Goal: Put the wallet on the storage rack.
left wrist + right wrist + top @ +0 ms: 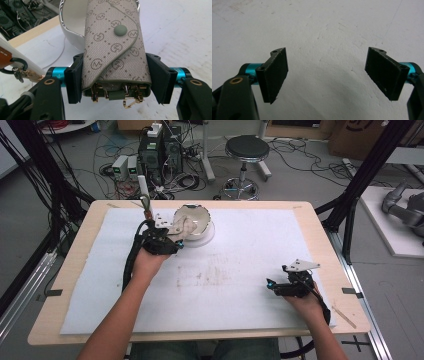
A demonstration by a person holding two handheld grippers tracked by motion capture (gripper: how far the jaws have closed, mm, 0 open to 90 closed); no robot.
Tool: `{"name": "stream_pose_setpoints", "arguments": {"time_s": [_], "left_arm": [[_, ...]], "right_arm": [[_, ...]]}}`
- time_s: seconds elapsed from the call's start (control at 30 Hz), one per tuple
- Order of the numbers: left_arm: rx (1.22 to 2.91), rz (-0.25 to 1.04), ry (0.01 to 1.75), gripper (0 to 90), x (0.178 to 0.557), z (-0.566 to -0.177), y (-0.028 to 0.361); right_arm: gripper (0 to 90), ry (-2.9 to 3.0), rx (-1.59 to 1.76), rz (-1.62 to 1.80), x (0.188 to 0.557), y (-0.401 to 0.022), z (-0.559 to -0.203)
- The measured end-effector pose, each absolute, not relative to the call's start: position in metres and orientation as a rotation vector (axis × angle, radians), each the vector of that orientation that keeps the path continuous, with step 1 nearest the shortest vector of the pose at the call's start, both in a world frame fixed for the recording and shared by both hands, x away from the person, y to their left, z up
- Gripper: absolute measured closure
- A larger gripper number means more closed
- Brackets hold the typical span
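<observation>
A: Left gripper [113, 82] clamped on the key pouch [113, 47], fingers [75, 82] pressed on both long edges, set about midway of travel by the pouch's width.

B: Pouch location?

A: Held off the tabletop [70, 270], far end over the rim of the white bowl [200, 232] at far left-centre. Hooks and clasp end hanging out near the gripper body.

B: Long axis?

A: Straight out along the fingers, snap-flap end forward, pointing into the bowl [72, 17]. Bowl dead ahead of the pouch tip, touching or just above the rim; can't tell which.

B: Right side?

A: Right gripper [292, 285] resting near the right edge, well apart from bowl and pouch. Fingers [274, 72] spread wide, nothing between, bare white mat [324, 37] below.

B: Nearer hand?

A: Left, by far. Probably a short push forward, then release over the bowl. Risk: pouch longer than the bowl is deep, could tip out over the rim.
</observation>
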State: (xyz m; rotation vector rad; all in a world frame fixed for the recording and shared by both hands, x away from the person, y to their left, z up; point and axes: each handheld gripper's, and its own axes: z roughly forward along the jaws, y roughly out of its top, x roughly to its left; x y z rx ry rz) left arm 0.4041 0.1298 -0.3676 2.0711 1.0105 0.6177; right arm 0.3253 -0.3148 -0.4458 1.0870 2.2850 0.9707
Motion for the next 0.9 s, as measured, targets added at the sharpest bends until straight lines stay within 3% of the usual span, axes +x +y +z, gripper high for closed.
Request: {"name": "stream_pose_setpoints", "arguments": {"time_s": [0.9], "left_arm": [[2.153, 0.596, 1.045, 36.4, 0.463, -0.368, 0.098]], "right_arm": [[18.9, 2.269, 1.082, 0.954, 0.315, -0.323, -0.445]]}}
